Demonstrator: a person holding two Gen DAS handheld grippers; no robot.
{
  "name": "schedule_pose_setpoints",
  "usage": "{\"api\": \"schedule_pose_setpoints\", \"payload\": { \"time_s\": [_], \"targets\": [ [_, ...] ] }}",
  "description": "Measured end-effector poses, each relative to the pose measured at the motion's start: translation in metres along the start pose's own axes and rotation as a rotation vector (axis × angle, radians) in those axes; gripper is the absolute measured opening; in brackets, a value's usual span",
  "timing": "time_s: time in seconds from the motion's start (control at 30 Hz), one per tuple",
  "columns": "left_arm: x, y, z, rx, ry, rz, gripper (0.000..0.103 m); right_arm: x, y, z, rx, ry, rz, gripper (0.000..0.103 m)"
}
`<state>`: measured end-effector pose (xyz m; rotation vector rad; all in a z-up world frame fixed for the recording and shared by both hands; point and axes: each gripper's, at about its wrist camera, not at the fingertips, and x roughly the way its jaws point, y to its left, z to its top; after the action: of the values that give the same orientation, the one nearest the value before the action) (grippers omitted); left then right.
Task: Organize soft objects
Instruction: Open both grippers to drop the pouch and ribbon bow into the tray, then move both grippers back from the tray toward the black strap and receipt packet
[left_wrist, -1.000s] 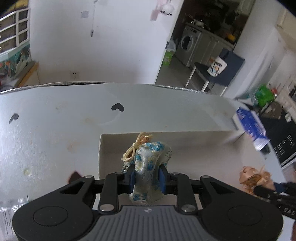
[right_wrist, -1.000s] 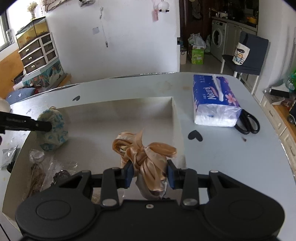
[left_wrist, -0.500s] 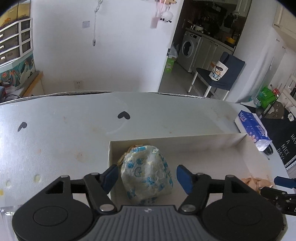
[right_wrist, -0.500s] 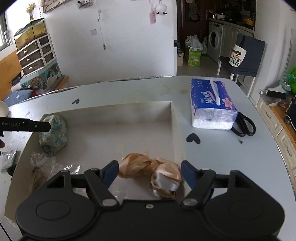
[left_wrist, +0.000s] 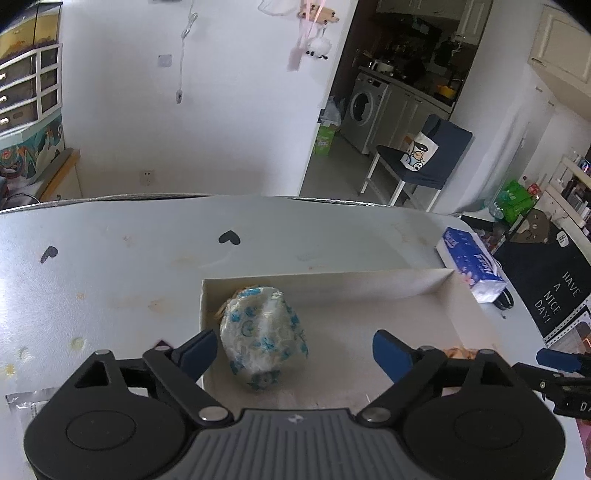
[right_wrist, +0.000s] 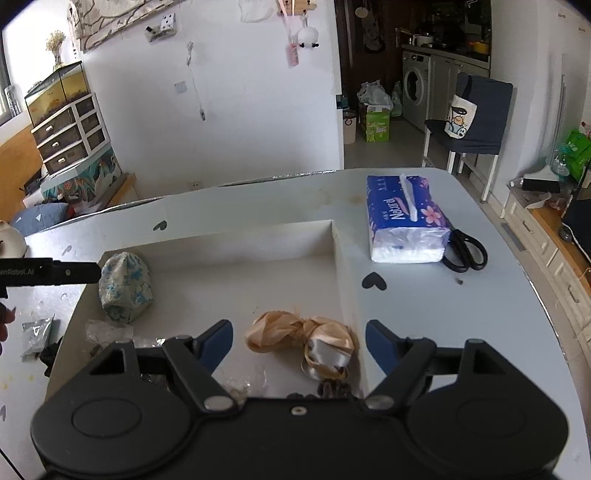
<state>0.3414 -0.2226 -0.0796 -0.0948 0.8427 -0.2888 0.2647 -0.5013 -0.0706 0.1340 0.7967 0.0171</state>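
A white pouch with blue flowers lies in the near left corner of a shallow white box. My left gripper is open just behind it, touching nothing. The pouch also shows in the right wrist view, with a left finger beside it. A peach satin ribbon bundle lies in the box by its right wall. My right gripper is open around it, jaws apart from it.
A blue tissue pack and black scissors lie on the table right of the box. Clear wrappers and dark scraps lie at the box's near left. A foil packet lies on the table left of it.
Both grippers opened and let go: the pouch and the ribbon bundle now lie in the box. Both grippers have since drawn back and upward.
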Motion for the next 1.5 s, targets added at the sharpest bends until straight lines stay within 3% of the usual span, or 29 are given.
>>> {"api": "schedule_pose_setpoints", "payload": {
  "time_s": [0.47, 0.83, 1.5],
  "targets": [
    [-0.046, -0.019, -0.023, 0.018, -0.02, 0.005, 0.103, -0.038, 0.004, -0.009, 0.004, -0.056, 0.006, 0.087],
    [-0.079, -0.025, -0.045, -0.005, -0.051, 0.019, 0.103, -0.064, 0.009, -0.018, -0.009, -0.101, 0.007, 0.103],
    [-0.113, -0.031, -0.085, -0.027, -0.105, 0.013, 0.103, -0.087, 0.027, -0.036, -0.026, -0.129, -0.004, 0.103]
  ]
}}
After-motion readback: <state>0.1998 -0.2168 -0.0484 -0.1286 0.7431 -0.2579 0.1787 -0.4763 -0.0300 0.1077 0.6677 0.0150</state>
